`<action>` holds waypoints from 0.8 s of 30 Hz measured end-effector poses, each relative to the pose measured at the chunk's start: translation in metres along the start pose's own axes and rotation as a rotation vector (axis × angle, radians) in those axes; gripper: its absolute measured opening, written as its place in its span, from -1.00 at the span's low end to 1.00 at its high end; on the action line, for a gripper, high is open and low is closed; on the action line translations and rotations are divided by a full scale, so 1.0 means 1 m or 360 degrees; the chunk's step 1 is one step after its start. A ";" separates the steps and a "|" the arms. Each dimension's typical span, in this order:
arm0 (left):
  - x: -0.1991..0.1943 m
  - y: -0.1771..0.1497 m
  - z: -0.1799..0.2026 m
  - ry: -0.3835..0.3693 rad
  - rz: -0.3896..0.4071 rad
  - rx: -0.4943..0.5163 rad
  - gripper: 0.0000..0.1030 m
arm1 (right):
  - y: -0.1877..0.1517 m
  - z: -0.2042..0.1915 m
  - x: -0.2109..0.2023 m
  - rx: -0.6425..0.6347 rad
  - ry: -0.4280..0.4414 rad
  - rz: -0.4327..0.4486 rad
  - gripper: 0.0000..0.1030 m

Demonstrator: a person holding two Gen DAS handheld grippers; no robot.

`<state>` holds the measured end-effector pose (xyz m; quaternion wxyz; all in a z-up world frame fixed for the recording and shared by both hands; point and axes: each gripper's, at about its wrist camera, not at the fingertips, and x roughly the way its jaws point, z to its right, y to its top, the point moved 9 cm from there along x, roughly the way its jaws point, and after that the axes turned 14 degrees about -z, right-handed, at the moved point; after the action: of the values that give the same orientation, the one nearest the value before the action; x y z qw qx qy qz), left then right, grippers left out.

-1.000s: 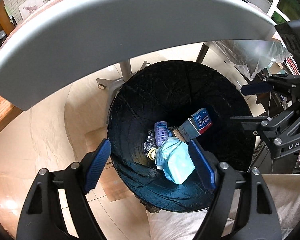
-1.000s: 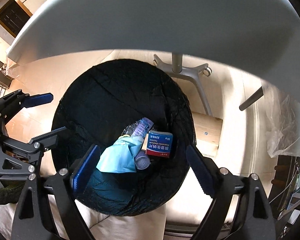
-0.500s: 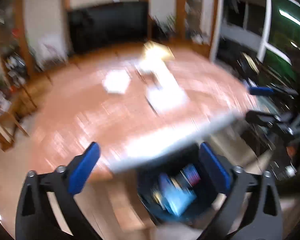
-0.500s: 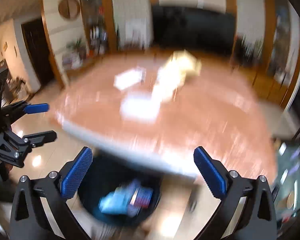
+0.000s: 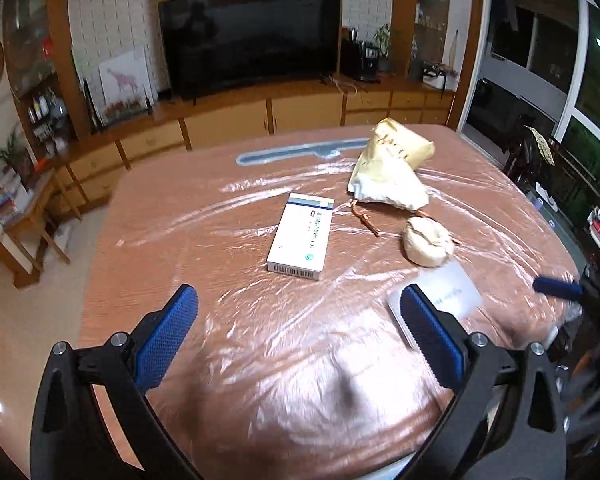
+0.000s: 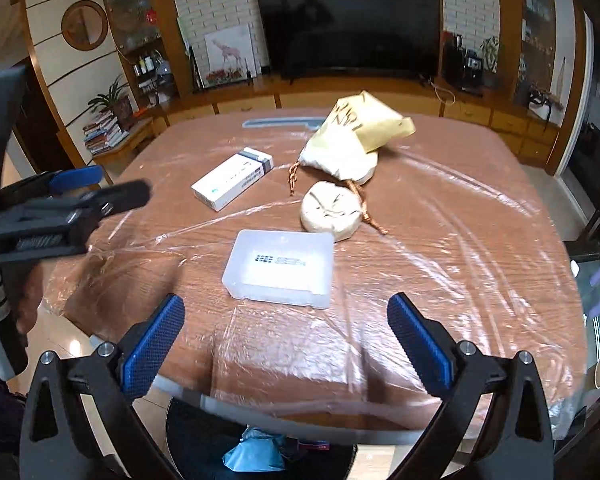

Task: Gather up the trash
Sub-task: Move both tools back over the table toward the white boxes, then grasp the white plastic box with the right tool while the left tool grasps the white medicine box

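Blue-padded left tool (image 5: 296,332) and right tool (image 6: 284,340) gape wide, empty.

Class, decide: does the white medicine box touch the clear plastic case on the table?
Apart. The right wrist view shows bare film-covered tabletop between the white medicine box and the clear plastic case.

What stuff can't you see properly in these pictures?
- Trash bin, right wrist view: mostly hidden under the table edge; absent from left view.
- Clear plastic box, left wrist view: partly behind the left gripper's finger.
- White carton: print too small to read.
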<state>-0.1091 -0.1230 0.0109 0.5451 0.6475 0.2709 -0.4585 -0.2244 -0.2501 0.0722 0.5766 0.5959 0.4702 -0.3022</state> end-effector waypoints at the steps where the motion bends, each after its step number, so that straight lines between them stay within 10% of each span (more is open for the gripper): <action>1: 0.005 0.003 -0.003 -0.0016 -0.0021 -0.0010 0.97 | 0.002 -0.001 0.007 0.0006 -0.0001 -0.0018 0.92; 24: 0.099 0.056 -0.002 0.0000 -0.0236 0.0170 0.88 | 0.021 0.000 0.063 0.0222 -0.0007 -0.0171 0.81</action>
<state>-0.0185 -0.1503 -0.0517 0.4743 0.6538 0.2932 -0.5115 -0.1821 -0.2345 0.0240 0.5177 0.6080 0.4780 -0.3659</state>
